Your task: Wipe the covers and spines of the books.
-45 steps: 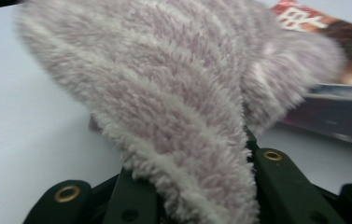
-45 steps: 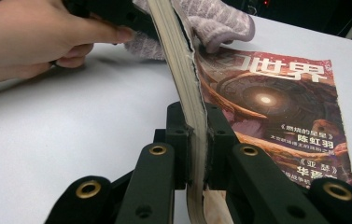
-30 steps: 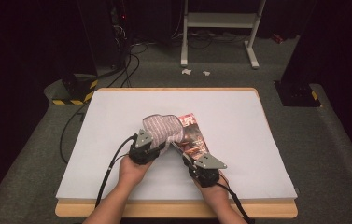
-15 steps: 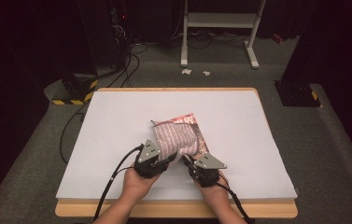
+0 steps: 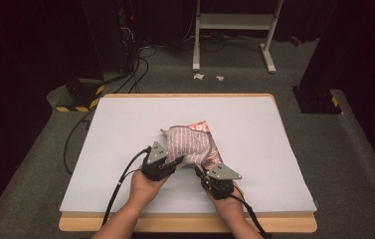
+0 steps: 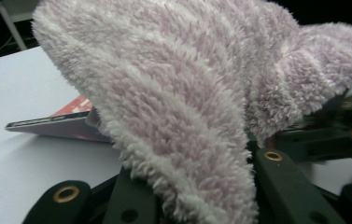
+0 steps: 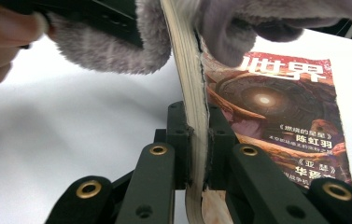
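A fluffy lilac-and-white striped cloth [image 5: 189,144] lies draped over a red-covered magazine [image 5: 201,126] in the middle of the white table top. My left gripper [image 5: 176,162] is shut on the cloth's near edge; in the left gripper view the cloth [image 6: 164,93] bulges up from between the jaws of the left gripper [image 6: 187,196] and hides most of the magazine [image 6: 68,114]. My right gripper [image 5: 201,172] is shut on the magazine's near edge. In the right gripper view the right gripper [image 7: 197,140] pinches the page block, with the cover [image 7: 276,107] to the right and the cloth [image 7: 117,51] above.
The white table top [image 5: 100,149] has bare room left, right and beyond the magazine. Its wooden front edge [image 5: 185,224] lies under the person's forearms. Past the table stand a white metal frame [image 5: 234,30] and cables on a grey floor.
The cloth, bunched at the magazine's left a second ago, now spreads over most of the cover. My left gripper drew toward the near edge with it. The right gripper stayed put.
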Available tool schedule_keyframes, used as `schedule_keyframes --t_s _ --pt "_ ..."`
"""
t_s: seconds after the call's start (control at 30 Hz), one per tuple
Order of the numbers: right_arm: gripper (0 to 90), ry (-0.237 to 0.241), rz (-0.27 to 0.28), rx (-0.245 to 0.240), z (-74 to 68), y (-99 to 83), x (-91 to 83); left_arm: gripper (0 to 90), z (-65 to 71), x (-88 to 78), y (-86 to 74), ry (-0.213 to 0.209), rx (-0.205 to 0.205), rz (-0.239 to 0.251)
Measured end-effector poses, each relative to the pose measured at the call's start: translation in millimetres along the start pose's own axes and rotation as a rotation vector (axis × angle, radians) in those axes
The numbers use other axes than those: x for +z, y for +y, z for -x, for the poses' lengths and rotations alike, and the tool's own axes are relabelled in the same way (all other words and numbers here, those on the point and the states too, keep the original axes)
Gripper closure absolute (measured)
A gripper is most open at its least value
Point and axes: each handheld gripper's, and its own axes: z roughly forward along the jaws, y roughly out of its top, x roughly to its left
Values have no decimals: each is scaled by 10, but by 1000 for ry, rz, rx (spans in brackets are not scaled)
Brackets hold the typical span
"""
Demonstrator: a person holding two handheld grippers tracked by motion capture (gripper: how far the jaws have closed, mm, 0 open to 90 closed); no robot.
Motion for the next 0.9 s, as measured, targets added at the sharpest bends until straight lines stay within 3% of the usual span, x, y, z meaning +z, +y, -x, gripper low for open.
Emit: schedule_keyframes --t_s 0.37,0.9 --pt "836 1 0 0 1 4 -1 712 -526 288 -108 107 -83 -66" --pt "836 2 8 4 17 8 -14 714 -968 529 -112 222 -97 -157"
